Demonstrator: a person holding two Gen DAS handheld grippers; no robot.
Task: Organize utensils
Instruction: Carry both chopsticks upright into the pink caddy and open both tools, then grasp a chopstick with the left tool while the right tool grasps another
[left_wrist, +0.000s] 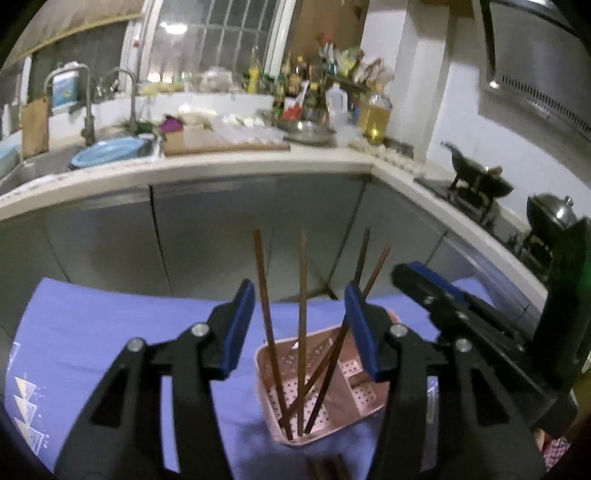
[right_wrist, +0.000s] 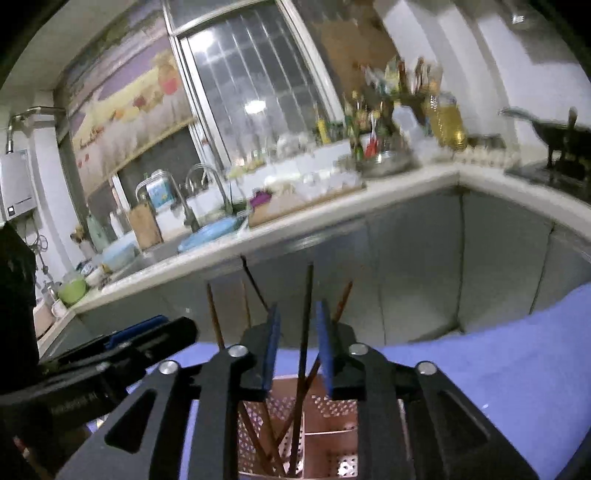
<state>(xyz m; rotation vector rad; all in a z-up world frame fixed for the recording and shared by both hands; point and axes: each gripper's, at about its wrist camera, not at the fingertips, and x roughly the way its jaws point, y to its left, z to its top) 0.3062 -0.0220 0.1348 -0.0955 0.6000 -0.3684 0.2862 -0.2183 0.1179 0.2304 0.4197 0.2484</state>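
A pink perforated utensil holder stands on the purple cloth. Several brown chopsticks stand in its left compartment, leaning apart. My left gripper is open above the holder with the chopsticks between its blue pads, touching none. My right gripper is above the same holder, its jaws narrowly parted around one upright chopstick, not clamped on it. The right gripper also shows at the right of the left wrist view, and the left gripper shows at the left of the right wrist view.
Behind the cloth runs a grey cabinet front under a white counter with a sink, blue basin, cutting board, bottles and a stove with a wok.
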